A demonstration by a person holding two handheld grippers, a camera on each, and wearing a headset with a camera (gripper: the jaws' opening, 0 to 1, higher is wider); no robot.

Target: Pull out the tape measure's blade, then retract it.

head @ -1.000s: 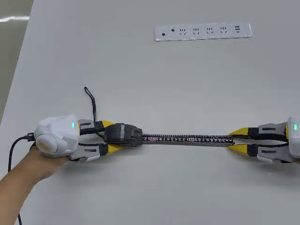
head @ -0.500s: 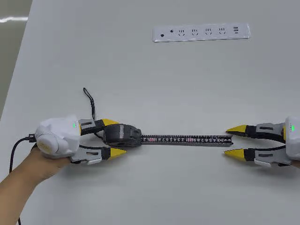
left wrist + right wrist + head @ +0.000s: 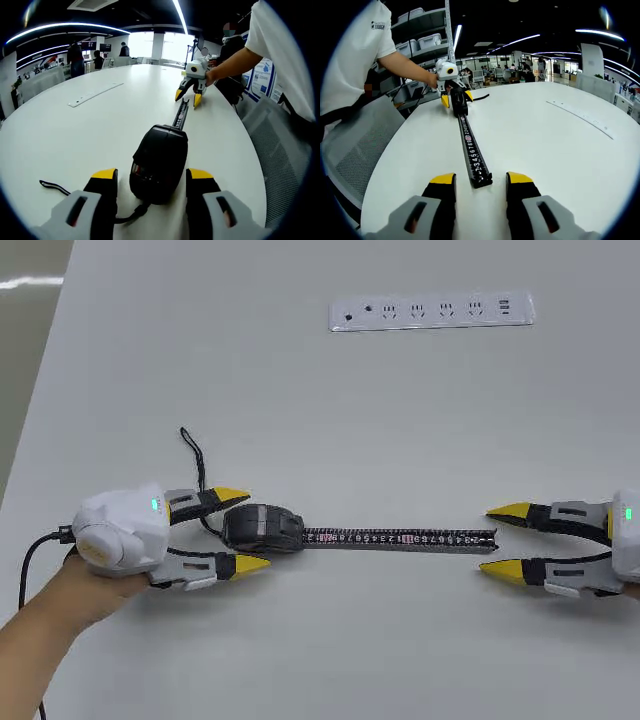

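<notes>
We hold nothing: left gripper (image 3: 255, 529) and right gripper (image 3: 487, 540) both open; loose blade (image 3: 400, 537) may snap back, skidding the tape measure (image 3: 262, 527).

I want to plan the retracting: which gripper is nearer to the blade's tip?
Right. The right gripper is open, with the blade's tip at its fingertips, not touching. The left gripper is at the far end, open around the case.
</notes>
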